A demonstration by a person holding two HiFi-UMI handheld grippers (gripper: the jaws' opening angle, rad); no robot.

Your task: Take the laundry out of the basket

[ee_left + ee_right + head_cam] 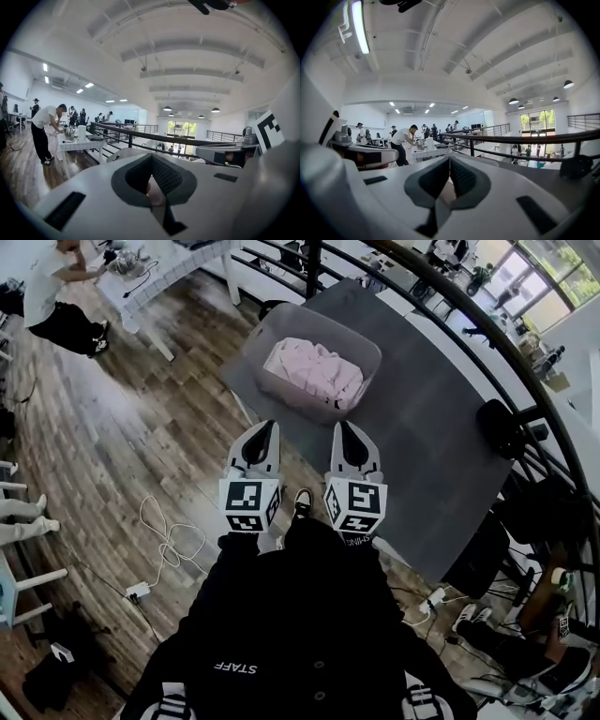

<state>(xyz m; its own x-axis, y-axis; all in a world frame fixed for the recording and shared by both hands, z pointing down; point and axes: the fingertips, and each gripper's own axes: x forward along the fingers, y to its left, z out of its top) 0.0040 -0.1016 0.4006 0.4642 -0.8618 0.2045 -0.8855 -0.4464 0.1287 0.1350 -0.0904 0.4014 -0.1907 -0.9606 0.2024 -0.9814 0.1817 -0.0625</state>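
- On the dark grey bench (441, 456), toward its far end, stands a translucent basket (281, 329) with rounded corners.
- Inside the basket lies the pink laundry (314, 371), a crumpled heap that fills most of the bottom and stays below the rim.
- At the bench's near edge, the left hand-held gripper (265, 432) is held out in front of the person, well apart from the basket. Its own view shows the jaws closed tip to tip (152, 157) with nothing held.
- Just beside it, the right hand-held gripper (347, 432) points the same way toward the basket. Its jaws are likewise shut together (449, 159) and hold nothing.
- Neither hand-held gripper touches the basket or the laundry.
- At the bench's right edge sits a black rounded object (497, 427); what it is cannot be made out.
- A black railing (450, 306) curves round behind the bench.
- Left of the bench, a white cable (169, 540) lies looped on the wooden floor (112, 427).
- Farther off, a person in a white shirt (47, 292) bends over a white table (159, 277).
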